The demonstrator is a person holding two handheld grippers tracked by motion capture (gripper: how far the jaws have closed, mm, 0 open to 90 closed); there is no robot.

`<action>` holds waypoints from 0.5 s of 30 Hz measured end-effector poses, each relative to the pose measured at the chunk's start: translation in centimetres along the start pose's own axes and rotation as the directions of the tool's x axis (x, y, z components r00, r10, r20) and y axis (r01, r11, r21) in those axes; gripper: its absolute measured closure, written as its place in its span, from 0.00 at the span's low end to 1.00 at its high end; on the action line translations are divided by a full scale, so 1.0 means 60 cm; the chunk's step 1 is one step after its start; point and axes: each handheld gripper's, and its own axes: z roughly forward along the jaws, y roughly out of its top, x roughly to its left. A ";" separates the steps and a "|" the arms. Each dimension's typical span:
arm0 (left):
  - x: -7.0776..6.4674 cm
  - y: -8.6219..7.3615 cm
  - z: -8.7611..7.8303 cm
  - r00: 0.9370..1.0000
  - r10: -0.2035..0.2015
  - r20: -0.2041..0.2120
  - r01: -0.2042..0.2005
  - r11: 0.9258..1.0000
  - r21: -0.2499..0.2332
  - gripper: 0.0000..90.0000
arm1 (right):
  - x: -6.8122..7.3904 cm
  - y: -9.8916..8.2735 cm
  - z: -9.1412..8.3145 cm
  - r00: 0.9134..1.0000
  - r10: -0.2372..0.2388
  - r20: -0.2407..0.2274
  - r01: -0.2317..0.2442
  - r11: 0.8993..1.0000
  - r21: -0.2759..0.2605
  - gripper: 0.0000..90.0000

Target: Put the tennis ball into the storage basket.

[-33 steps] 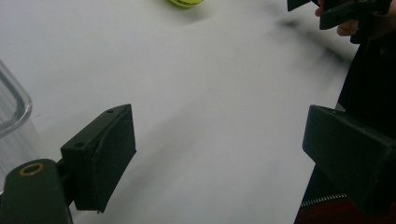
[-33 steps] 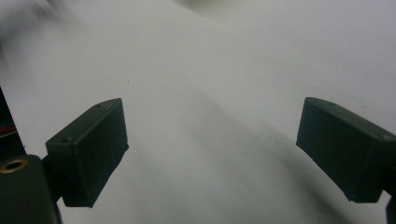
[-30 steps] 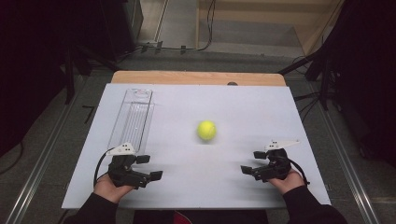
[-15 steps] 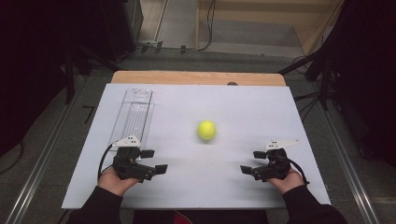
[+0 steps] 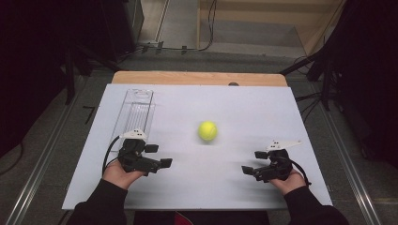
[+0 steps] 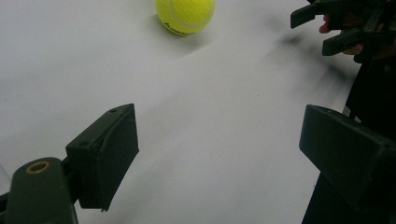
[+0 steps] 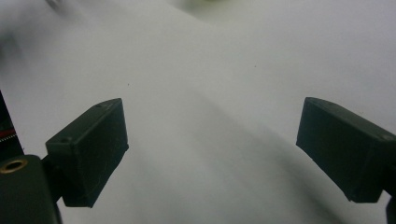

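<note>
At the far left of the white-covered table point(image 5: 187, 101) a clear, long plastic tube-shaped container point(image 5: 136, 111) is seen lying on its side, its length running from near to far; nothing can be made out inside it; just near of its near end, the left hand-held gripper point(image 5: 160, 157) is held low over the table, pointing to the right, gripped by the person's left hand point(image 5: 119, 173); its jaws stand wide apart in the left gripper view point(image 6: 219, 154), with bare table between them and nothing held. Towards the middle of the table, well apart from both grippers and from the container, the yellow-green felt tennis ball point(image 5: 207, 131) rests on the surface; it is also seen at the far edge of the left gripper view point(image 6: 185, 15), ahead of the open jaws. At the near right, the right hand-held gripper point(image 5: 249, 169) is held by the right hand point(image 5: 288, 180), pointing left; its jaws are likewise spread wide point(image 7: 210, 149) and hold nothing.

The work is judged to be at its very start; the ball has not been grasped or touched, and the container lies apart from it; what is left, most likely, is for the ball to be approached, gripped and carried to the open end of the container; which end is open cannot be told.
</note>
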 end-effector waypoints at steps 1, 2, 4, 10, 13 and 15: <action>0.000 0.002 0.002 1.000 0.000 0.003 0.000 1.000 0.001 0.13 | 0.000 0.000 0.000 1.000 0.002 -0.001 -0.002 1.000 0.001 0.08; 0.001 0.007 0.004 1.000 0.001 -0.001 -0.001 1.000 0.008 0.13 | 0.000 0.000 0.001 1.000 -0.001 -0.002 0.001 1.000 0.003 0.08; 0.001 0.010 0.006 1.000 0.001 0.000 -0.001 1.000 0.010 0.13 | 0.000 0.000 0.001 1.000 -0.007 -0.003 0.007 1.000 0.001 0.08; 0.006 0.022 0.004 1.000 0.006 0.001 -0.006 1.000 0.012 0.13 | 0.002 0.000 0.002 1.000 -0.007 -0.005 0.007 1.000 0.007 0.08; 0.006 0.026 0.007 1.000 0.008 -0.003 -0.008 1.000 0.016 0.13 | 0.003 0.000 0.002 1.000 -0.009 -0.008 0.009 1.000 0.007 0.08; 0.007 0.029 0.010 1.000 0.013 -0.003 -0.013 1.000 0.019 0.13 | 0.003 0.000 0.002 1.000 -0.011 -0.008 0.011 1.000 0.008 0.08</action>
